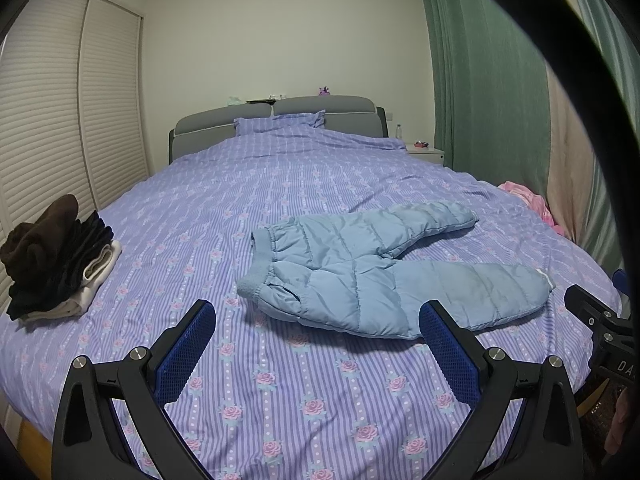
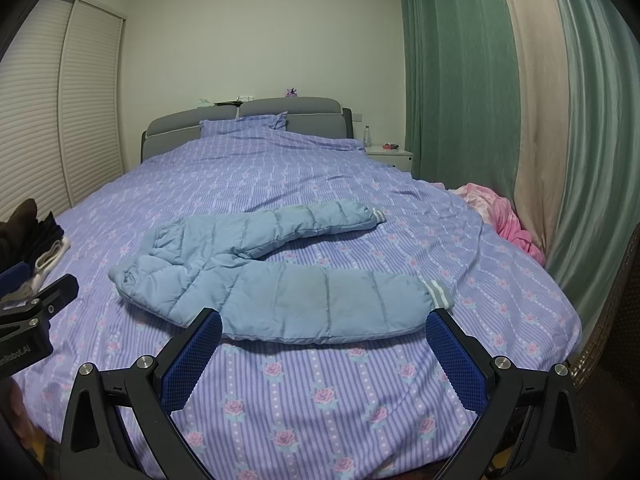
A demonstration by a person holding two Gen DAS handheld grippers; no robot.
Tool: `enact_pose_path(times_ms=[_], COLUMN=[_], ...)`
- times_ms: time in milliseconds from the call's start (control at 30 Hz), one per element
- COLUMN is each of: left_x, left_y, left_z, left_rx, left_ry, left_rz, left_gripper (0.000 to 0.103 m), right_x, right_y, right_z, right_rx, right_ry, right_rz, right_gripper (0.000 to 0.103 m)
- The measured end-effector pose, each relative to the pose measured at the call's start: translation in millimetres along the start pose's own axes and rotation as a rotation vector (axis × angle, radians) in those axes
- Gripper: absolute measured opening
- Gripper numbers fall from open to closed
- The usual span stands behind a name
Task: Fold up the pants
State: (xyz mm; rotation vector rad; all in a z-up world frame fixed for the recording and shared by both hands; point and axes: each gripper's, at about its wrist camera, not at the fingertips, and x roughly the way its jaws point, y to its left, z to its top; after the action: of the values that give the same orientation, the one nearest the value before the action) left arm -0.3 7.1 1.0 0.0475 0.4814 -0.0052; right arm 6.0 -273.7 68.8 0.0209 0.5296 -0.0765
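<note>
Light blue quilted pants (image 1: 372,272) lie flat and unfolded on the purple floral bed cover (image 1: 280,392), waistband to the left, both legs stretched to the right. They also show in the right wrist view (image 2: 280,280), with striped grey cuffs at the leg ends. My left gripper (image 1: 318,320) is open and empty, hovering just in front of the waist and near leg. My right gripper (image 2: 324,328) is open and empty, hovering over the near leg's front edge. The right gripper's body shows at the right edge of the left wrist view (image 1: 600,320).
A stack of folded dark and white clothes (image 1: 60,260) sits at the bed's left edge. A pink garment (image 2: 504,216) lies at the bed's right edge beside green curtains (image 2: 460,80). Headboard, pillow (image 1: 280,124) and a white nightstand (image 1: 426,152) are at the far end.
</note>
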Motion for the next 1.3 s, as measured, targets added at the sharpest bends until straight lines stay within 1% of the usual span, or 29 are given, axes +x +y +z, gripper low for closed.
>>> enact_pose_path(times_ms=[233,600,1300], left_x=[2.0,-0.3,-0.2], left_y=[3.8,-2.4,-0.3], left_z=[1.4,-1.8,-3.3], left_rx=[-0.002,0.001,-0.002], left_ry=[-0.002,-0.005,-0.003], left_rz=[0.004,0.016,0.015], left_gripper=[0.103,0.103,0.103], right_x=[1.1,2.2,3.2], right_y=[0.0,-0.4,-0.2], right_z=[-0.4,-0.7,-1.5], right_rx=[-0.001,-0.005,-0.006], right_ry=[0.002,0.005,0.005], right_rz=[0.000,0.001,-0.001], right_gripper=[0.103,0.103,0.103])
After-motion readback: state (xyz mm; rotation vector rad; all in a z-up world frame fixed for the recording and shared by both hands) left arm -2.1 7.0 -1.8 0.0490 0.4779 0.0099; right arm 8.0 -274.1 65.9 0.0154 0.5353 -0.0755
